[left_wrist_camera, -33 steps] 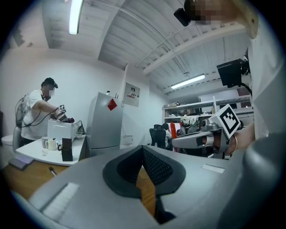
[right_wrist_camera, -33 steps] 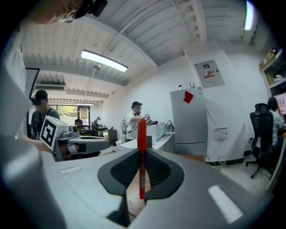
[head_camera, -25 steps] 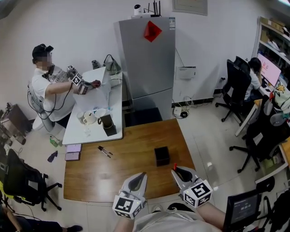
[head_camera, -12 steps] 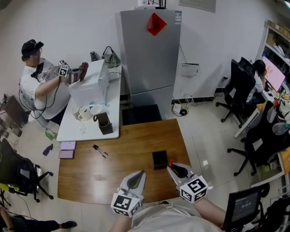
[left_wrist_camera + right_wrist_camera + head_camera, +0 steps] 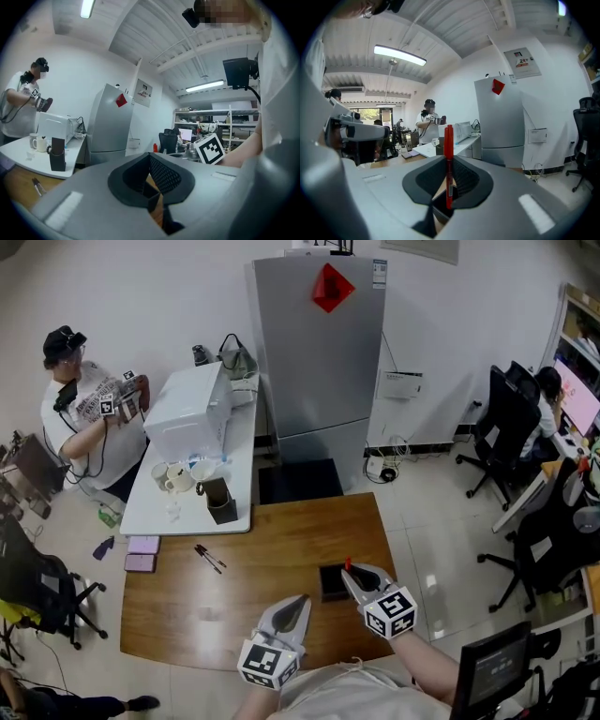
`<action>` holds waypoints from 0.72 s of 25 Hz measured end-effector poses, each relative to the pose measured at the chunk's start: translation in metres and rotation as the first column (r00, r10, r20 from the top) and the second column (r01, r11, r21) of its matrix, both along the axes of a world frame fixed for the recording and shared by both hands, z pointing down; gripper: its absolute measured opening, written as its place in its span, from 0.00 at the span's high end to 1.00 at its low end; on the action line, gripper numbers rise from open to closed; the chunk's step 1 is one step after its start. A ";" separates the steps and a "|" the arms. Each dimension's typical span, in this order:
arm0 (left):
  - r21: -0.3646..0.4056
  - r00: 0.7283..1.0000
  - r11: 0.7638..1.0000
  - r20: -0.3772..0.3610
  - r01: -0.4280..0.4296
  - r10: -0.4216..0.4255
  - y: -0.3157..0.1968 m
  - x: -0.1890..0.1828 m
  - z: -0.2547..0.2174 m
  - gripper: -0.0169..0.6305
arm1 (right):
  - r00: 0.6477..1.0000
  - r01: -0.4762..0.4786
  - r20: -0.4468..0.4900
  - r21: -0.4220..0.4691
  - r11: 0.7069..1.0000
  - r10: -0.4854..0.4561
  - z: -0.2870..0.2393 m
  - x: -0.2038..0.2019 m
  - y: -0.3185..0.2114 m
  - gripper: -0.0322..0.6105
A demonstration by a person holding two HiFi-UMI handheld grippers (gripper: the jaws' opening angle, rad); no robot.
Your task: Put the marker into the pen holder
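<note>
- The right gripper (image 5: 356, 575) is clenched on the red marker (image 5: 448, 159). The marker stands upright between its jaws, probably so that it can go straight down into the pen holder.
- The pen holder (image 5: 331, 583) is a black, open-topped box on the wooden table (image 5: 216, 601). From above, the marker's top end shows at the holder's far right corner. I cannot tell whether it is already over the opening or only beside the rim.
- The left gripper (image 5: 292, 607) hangs to the left of the pen holder and nearer the person. Its jaws are closed together with nothing between them. It looks parked there to stay out of the way.
- To my eye the marker is not yet in. It needs centring over the holder's mouth and lowering before the jaws let go.
</note>
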State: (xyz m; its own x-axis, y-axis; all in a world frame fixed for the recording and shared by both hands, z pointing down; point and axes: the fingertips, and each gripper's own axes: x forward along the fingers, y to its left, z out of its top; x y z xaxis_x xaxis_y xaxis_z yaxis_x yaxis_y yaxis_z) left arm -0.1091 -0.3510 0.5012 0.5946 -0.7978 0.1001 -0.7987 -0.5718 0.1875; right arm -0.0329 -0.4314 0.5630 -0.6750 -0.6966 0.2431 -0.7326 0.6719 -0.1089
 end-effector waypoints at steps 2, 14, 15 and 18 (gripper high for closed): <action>0.000 1.000 1.000 0.004 -0.001 0.001 -0.003 0.000 0.000 0.96 | 1.000 0.007 -0.003 -0.006 1.000 -0.007 0.010 -0.003 -0.005 0.89; -0.035 1.000 0.999 0.007 0.020 -0.019 -0.016 -0.002 0.014 0.96 | 0.999 -0.027 -0.020 -0.083 0.996 0.025 0.074 0.001 -0.016 0.89; -0.037 1.000 0.999 0.006 0.022 -0.022 -0.018 -0.002 0.015 0.96 | 0.999 -0.028 -0.020 -0.096 0.995 0.027 0.076 0.002 -0.018 0.89; -0.046 1.000 0.999 0.006 0.028 -0.028 -0.023 -0.002 0.017 0.96 | 0.999 -0.031 -0.016 -0.135 0.990 0.029 0.081 0.005 -0.023 0.89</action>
State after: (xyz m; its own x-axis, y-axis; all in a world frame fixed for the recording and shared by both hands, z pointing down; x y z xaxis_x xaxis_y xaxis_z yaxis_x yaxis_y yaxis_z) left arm -0.1111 -0.3739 0.5186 0.5712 -0.8087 0.1405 -0.8156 -0.5397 0.2088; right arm -0.0277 -0.4546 0.6444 -0.6500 -0.6765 0.3461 -0.7544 0.6293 -0.1866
